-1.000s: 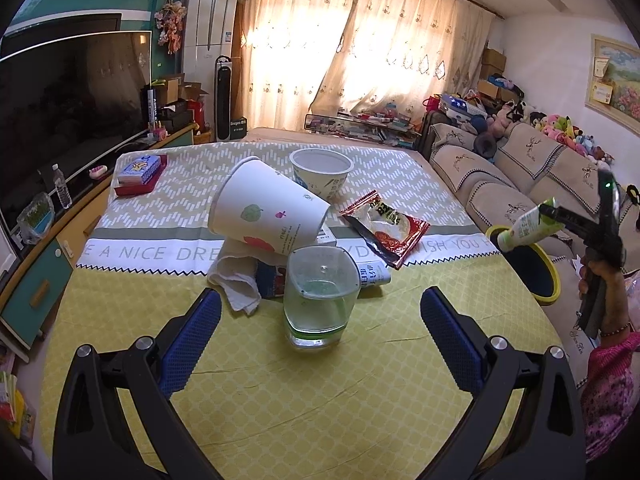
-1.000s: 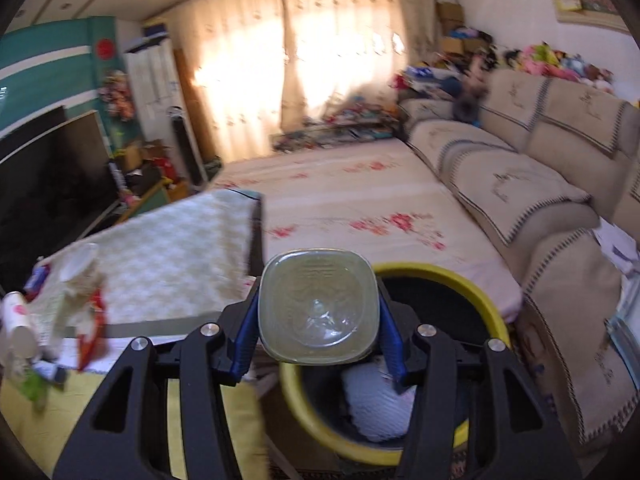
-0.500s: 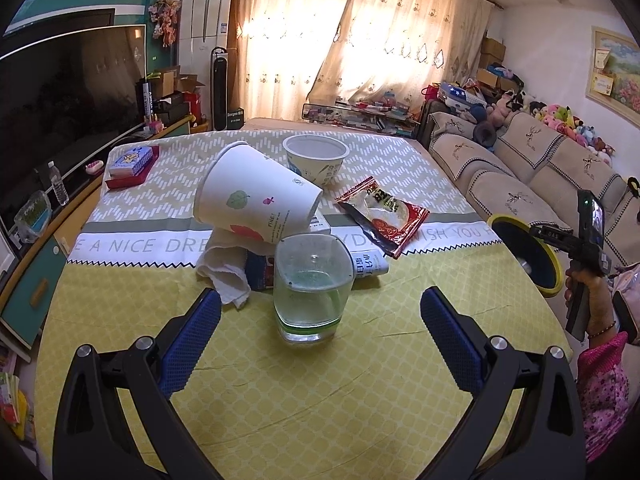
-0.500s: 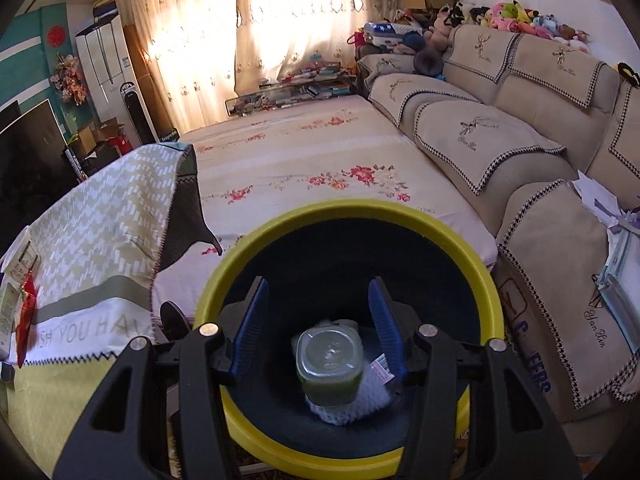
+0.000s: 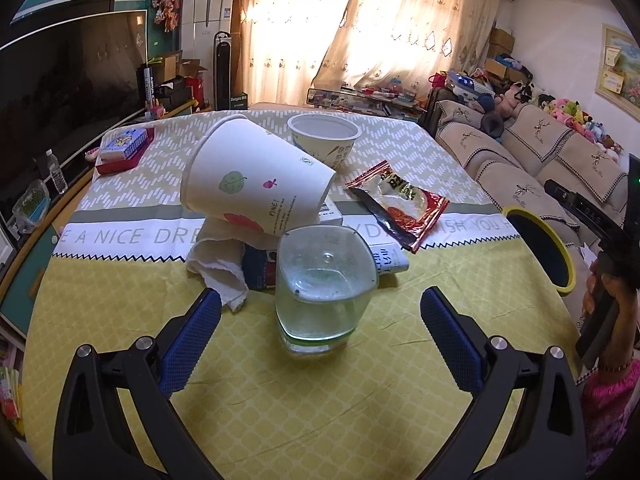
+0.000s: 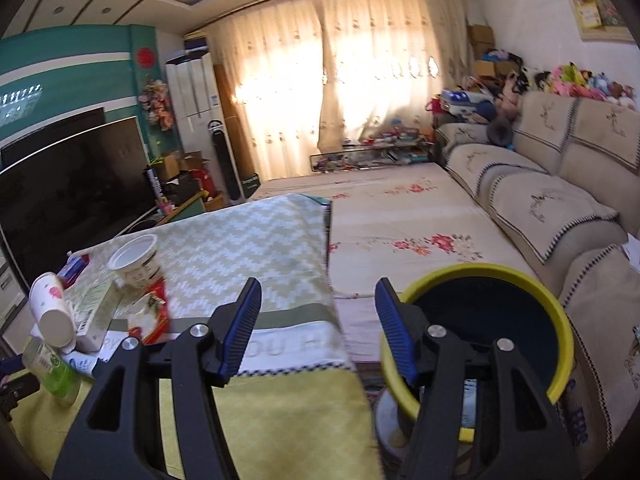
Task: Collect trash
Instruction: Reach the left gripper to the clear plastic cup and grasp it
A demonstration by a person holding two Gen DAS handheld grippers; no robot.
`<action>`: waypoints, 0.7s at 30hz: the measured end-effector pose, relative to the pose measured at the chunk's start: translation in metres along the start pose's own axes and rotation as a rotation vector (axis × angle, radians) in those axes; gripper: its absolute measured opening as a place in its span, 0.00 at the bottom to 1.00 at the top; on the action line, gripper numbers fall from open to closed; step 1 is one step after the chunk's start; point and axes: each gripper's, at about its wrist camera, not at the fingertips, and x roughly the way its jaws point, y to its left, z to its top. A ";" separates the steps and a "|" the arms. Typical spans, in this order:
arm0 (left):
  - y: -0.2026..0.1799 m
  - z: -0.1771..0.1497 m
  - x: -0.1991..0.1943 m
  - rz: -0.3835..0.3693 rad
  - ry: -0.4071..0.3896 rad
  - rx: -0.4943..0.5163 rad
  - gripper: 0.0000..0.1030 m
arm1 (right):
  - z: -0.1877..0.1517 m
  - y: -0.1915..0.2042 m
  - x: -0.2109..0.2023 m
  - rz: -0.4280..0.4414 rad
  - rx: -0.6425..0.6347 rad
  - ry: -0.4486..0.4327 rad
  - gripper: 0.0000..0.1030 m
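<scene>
Left claw spread behind clear plastic cup, right claw opening, empty, beside yellow-rimmed bin.

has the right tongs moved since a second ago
Yes. The right tongs, jaws opening and empty, swung left off the yellow-rimmed round bin toward the cloth-covered table.

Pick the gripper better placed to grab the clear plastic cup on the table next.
Left. The left gripper stands open right before the clear cup. The right gripper, empty and opening, sits beside the yellow bin.
</scene>
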 end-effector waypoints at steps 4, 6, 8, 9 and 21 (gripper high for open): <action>0.001 0.004 0.013 0.004 0.010 -0.018 0.95 | -0.002 0.015 0.004 0.023 -0.028 0.014 0.57; -0.002 0.004 0.017 0.004 0.018 -0.018 0.94 | -0.002 0.016 0.007 0.027 -0.028 0.025 0.58; -0.007 0.005 0.020 0.009 0.014 -0.009 0.89 | -0.003 0.017 0.007 0.027 -0.026 0.031 0.58; -0.008 0.006 0.020 0.016 0.014 -0.003 0.86 | -0.002 0.017 0.007 0.027 -0.024 0.034 0.58; -0.004 0.005 0.037 0.035 0.053 -0.029 0.50 | -0.004 0.014 0.014 0.022 -0.026 0.064 0.61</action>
